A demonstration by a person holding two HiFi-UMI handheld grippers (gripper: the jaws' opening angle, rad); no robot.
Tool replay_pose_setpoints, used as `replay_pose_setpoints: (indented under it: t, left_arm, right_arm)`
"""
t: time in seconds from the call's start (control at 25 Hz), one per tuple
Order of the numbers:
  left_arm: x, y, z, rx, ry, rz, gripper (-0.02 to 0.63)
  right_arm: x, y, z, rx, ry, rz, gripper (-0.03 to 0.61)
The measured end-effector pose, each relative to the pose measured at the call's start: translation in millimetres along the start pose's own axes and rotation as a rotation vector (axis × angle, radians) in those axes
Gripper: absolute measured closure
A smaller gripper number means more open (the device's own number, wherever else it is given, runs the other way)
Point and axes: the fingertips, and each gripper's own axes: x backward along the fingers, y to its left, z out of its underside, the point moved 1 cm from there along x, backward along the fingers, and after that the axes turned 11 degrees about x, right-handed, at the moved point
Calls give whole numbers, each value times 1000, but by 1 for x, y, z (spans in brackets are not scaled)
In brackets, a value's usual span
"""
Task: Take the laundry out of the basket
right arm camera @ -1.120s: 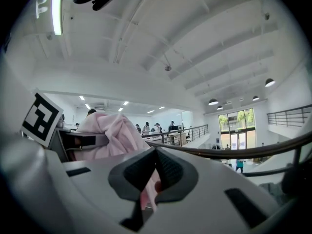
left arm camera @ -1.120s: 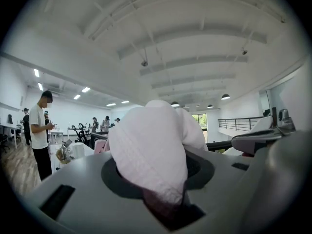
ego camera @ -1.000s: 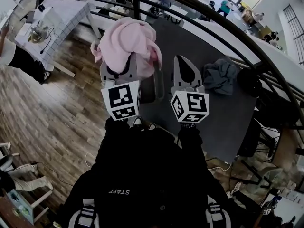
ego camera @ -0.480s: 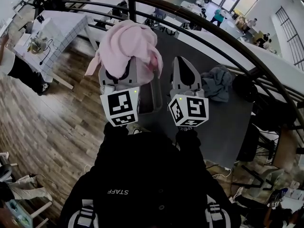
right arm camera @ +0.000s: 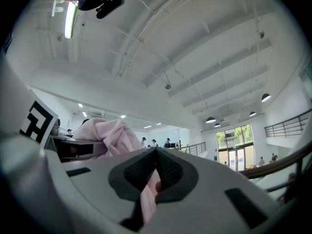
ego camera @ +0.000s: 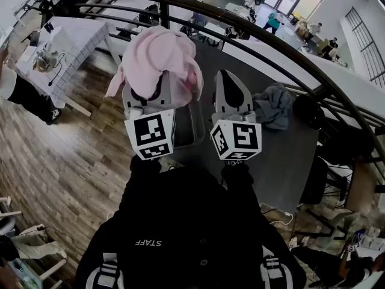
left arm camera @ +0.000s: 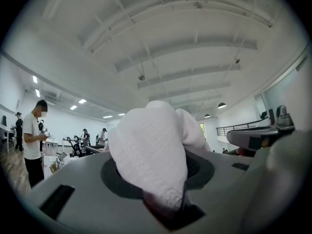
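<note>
pink garment (ego camera: pixel 159 52) clamped and draped over left gripper (ego camera: pixel 150 88)

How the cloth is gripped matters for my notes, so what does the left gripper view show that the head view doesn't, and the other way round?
Only the left gripper view: the left gripper with its jaws closed on a fold of the pink cloth, seen from close up. Only the head view: the right gripper, the basket below the two grippers, and a grey garment lying on the dark table. Both: the cloth bunched over the left gripper's front.
</note>
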Motion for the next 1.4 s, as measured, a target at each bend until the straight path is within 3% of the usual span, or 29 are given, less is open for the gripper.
replay_pose_setpoints:
  t: [1.4]
  left_arm:
    - [-3,-2,3,-3,12,3,443]
  right_arm:
    - [-3,5,3,21,26,5,565]
